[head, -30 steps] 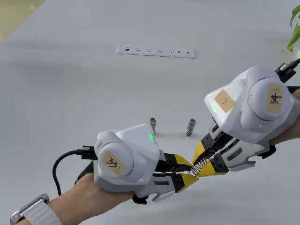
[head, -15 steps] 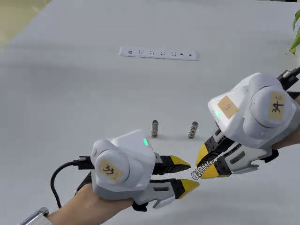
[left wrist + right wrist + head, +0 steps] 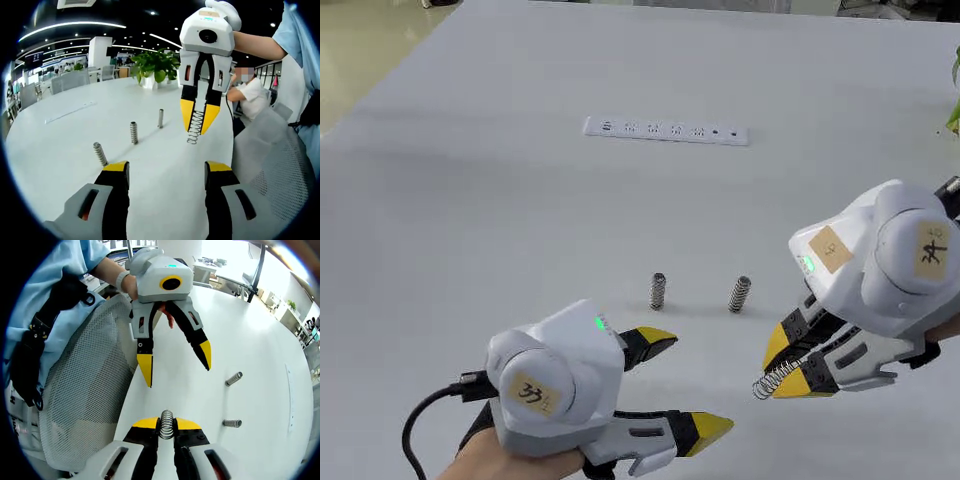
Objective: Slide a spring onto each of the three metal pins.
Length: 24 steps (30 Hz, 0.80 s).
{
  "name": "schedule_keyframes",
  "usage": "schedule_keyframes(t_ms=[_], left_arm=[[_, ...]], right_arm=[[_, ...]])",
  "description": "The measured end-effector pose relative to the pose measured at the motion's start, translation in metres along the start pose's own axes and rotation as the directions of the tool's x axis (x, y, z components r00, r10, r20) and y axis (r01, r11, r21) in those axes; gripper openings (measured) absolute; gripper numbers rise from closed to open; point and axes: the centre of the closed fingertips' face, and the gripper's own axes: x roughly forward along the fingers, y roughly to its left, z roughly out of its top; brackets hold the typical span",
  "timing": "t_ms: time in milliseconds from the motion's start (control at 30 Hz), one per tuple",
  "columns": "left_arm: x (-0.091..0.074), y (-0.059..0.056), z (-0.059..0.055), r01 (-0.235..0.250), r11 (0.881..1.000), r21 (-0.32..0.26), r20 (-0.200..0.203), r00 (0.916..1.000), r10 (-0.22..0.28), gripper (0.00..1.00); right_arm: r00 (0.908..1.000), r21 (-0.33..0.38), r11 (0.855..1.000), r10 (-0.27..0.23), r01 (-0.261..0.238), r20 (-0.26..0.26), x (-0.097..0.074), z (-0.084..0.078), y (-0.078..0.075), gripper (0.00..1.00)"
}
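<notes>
Seating the third spring well is, I judge, mostly a matter of alignment. The right tongs are clenched on that spring near one end, so most of its coils jut free past the yellow tips. It hangs in the air above the counter, well apart from any pin. The left tongs are released, jaws spread wide with nothing between them, hovering beside the right pair. In the left gripper view the bare pin stands upright at the far end of a row. Before it come the middle pin and the nearest pin, each already wearing a spring. The next move likely calls for carrying the spring over to the bare pin and rolling the wrist until the coils point straight down. The open lower end should then sit exactly over the pin's tip before anything descends. A soft coil held at one end will probably sway, so a slow, straight drop should serve better than a quick one. The grip ought to loosen only once several turns have swallowed the pin. The empty tongs could steady the dangling end if it wanders, and otherwise should keep away from the finished pins, which a stray nudge might upset.
</notes>
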Motion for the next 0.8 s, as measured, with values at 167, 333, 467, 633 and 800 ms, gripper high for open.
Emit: schedule_keyframes(t_ms=[167, 333, 467, 633, 800], left_arm=[[-0.003, 0.013, -0.005, -0.071, 0.997, -0.007, -0.018, 0.9974, 0.071, 0.74], [-0.005, 0.024, -0.004, -0.130, 0.991, -0.041, -0.001, 0.9915, 0.130, 0.91], [-0.007, 0.030, -0.004, -0.159, 0.985, -0.068, 0.010, 0.9871, 0.160, 0.99], [-0.009, 0.032, -0.008, -0.174, 0.981, -0.090, 0.008, 0.9844, 0.176, 0.99], [-0.011, 0.033, -0.014, -0.184, 0.979, -0.092, -0.006, 0.9828, 0.185, 0.99]], right_arm=[[0.9999, 0.021, 1.000, -0.008, 0.008, -0.014, -0.005, -0.010, -0.001, 0.08], [0.9995, 0.035, 0.999, -0.016, 0.017, -0.028, -0.008, -0.017, -0.001, 0.08], [0.9990, 0.045, 0.999, -0.020, 0.021, -0.039, -0.011, -0.024, -0.002, 0.08], [0.9976, 0.060, 0.997, -0.037, 0.041, -0.059, -0.020, -0.034, -0.007, 0.08], [0.9940, 0.074, 0.995, -0.063, 0.070, -0.089, -0.037, -0.046, -0.017, 0.08]])
